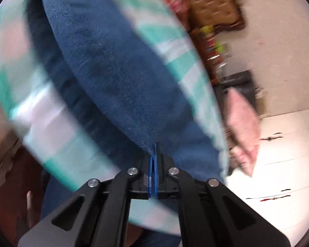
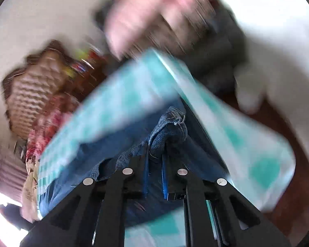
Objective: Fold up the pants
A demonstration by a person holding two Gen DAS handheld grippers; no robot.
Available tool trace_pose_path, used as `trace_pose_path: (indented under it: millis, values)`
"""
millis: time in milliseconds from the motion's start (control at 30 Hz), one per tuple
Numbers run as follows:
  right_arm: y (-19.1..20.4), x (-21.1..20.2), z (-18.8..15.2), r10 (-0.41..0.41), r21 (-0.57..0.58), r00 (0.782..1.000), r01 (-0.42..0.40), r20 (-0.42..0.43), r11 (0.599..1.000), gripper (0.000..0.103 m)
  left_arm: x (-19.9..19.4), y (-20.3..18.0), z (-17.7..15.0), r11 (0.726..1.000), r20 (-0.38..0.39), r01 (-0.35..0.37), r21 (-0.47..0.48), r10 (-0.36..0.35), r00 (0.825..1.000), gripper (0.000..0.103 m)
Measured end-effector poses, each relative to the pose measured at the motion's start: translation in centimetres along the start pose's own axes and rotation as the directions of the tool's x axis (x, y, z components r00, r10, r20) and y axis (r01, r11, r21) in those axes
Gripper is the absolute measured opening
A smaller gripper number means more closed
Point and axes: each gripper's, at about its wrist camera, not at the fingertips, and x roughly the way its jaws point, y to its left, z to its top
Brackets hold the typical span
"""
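Striped teal sheet (image 1: 171, 47) below; both tongs (image 1: 153, 150) (image 2: 155, 150) clamped on jeans (image 1: 117, 78), lifting edges for folding.

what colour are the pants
Blue denim pants, clearest in the left wrist view.

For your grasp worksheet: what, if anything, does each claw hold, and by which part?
Right claw: clamped on a bunched, stitched edge of the blue pants. Left claw: shut at the pants' edge; whether it pinches fabric cannot be told.
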Motion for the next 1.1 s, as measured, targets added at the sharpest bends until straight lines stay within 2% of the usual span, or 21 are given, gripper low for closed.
trace_pose_path:
  millis: [67, 133, 233, 300, 367, 400, 467, 500, 567, 700, 800, 833, 867, 933, 1000, 1100]
  values:
    - [-0.7, 1.7, -1.1, -0.059, -0.042, 0.998, 0.058, -0.025, 0.997, 0.010, 1.0, 1.4, -0.7, 1.000, -0.013, -0.010, -0.014, 0.010, 1.000, 0.001]
    - [-0.8, 1.8, -1.3, -0.061, -0.046, 0.998, 0.060, -0.014, 0.997, 0.010, 1.3, 1.6, -0.5, 1.000, -0.011, -0.009, -0.012, 0.008, 1.000, 0.001]
    - [0.5, -0.8, -1.3, -0.031, -0.101, 0.997, 0.039, 0.073, 0.994, 0.010, 0.2, 0.9, -0.5, 1.000, 0.014, 0.008, 0.017, -0.009, 1.000, 0.001]
    - [1.2, -1.3, -1.4, -0.057, -0.131, 0.993, 0.070, 0.104, 0.989, 0.010, 0.2, 1.0, -0.8, 1.000, 0.019, 0.009, 0.014, -0.010, 1.000, 0.001]
    - [0.5, 0.8, -1.6, -0.119, -0.120, 0.992, 0.124, 0.050, 0.985, 0.010, 1.0, 1.9, -1.0, 1.000, 0.003, -0.003, -0.007, 0.003, 1.000, 0.001]
    - [0.1, 2.2, -1.9, -0.156, -0.116, 0.988, 0.157, 0.019, 0.981, 0.010, 1.4, 2.5, -1.0, 1.000, -0.003, 0.012, -0.022, -0.012, 1.000, 0.002]
    - [0.8, 2.7, -2.4, -0.204, -0.166, 0.978, 0.208, 0.046, 0.964, 0.010, 1.1, 2.9, -0.8, 0.999, 0.007, 0.040, -0.020, -0.040, 0.999, 0.007]
    - [1.0, 2.7, -2.5, -0.214, -0.169, 0.975, 0.220, 0.049, 0.961, 0.010, 0.8, 3.0, -0.6, 0.999, 0.016, 0.048, -0.021, -0.048, 0.999, 0.018]
    - [1.1, 3.0, -2.4, -0.228, -0.160, 0.973, 0.232, 0.044, 0.959, 0.010, 0.1, 3.9, 0.8, 0.996, 0.055, 0.084, -0.034, -0.082, 0.995, 0.025]
    - [1.0, 3.7, -2.2, -0.237, -0.149, 0.971, 0.239, 0.032, 0.959, 0.010, -1.4, 7.4, 5.3, 0.984, 0.143, 0.131, -0.121, -0.113, 0.983, 0.023]
    - [1.3, 3.8, -2.5, -0.249, -0.146, 0.968, 0.251, 0.032, 0.957, 0.010, -3.1, 10.2, 8.7, 0.968, 0.224, 0.159, -0.192, -0.114, 0.968, 0.022]
    - [1.3, 3.8, -2.4, -0.249, -0.142, 0.968, 0.251, 0.029, 0.957, 0.010, -3.7, 11.3, 9.5, 0.962, 0.244, 0.162, -0.218, -0.107, 0.964, 0.019]
    - [1.2, 3.5, -2.6, -0.249, -0.138, 0.968, 0.251, 0.026, 0.958, 0.010, -4.2, 12.0, 10.1, 0.960, 0.249, 0.155, -0.234, -0.095, 0.964, 0.002]
    - [1.3, 3.1, -2.5, -0.251, -0.126, 0.968, 0.251, 0.023, 0.960, 0.009, -4.7, 12.5, 10.7, 0.960, 0.233, 0.160, -0.228, -0.106, 0.967, 0.003]
    - [2.1, 1.8, -2.1, -0.243, -0.128, 0.968, 0.249, 0.058, 0.960, 0.009, -5.4, 11.5, 10.5, 0.978, 0.237, 0.114, -0.173, -0.071, 0.969, 0.003]
    - [3.1, -0.5, -1.4, -0.211, -0.124, 0.971, 0.225, 0.114, 0.966, 0.009, -6.2, 10.8, 9.6, 0.980, 0.248, 0.135, -0.149, -0.095, 0.964, 0.003]
